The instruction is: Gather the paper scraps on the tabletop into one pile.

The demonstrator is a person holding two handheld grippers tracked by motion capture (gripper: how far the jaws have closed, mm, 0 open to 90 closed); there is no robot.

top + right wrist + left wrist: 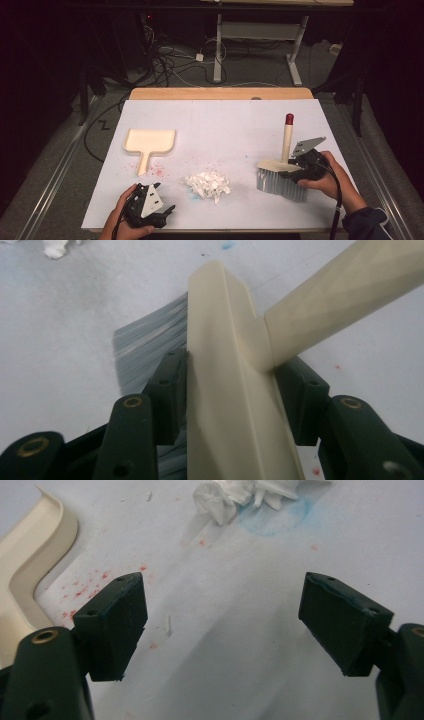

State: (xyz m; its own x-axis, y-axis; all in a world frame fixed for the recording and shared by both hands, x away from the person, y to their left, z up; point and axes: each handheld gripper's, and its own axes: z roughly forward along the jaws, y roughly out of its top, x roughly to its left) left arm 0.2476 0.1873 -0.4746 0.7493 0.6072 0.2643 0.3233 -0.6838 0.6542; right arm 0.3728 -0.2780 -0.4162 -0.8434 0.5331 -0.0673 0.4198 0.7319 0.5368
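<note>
Two grippers work over a white sheet [220, 125] that covers the table. At about four o'clock on the sheet, the right gripper [295, 171] sits at the cream block of a brush [280, 175]. In the right gripper view its jaws stand on either side of that block [225, 390], with the left pad against it and the right pad close by the foot of the handle; whether both pads press cannot be told for certain. The brush stands with its grey bristles [280, 187] down on the sheet, and its pale handle [287, 140] rises toward twelve o'clock, ending in a red tip [289, 119].

At about seven o'clock, near the front edge, the left gripper [167, 212] rests in the person's left hand with its jaws spread wide and nothing between them; the left gripper view shows bare sheet between the pads [120, 625].

A heap of torn white paper scraps [208, 184] lies near the centre, toward six o'clock, between the two grippers and apart from both. A cream dustpan [148, 142] lies flat at about nine o'clock, its handle pointing toward the front edge. Small red specks [157, 167] dot the sheet beside the dustpan handle, and a faint blue smear [280, 517] shows just by the scraps.
</note>
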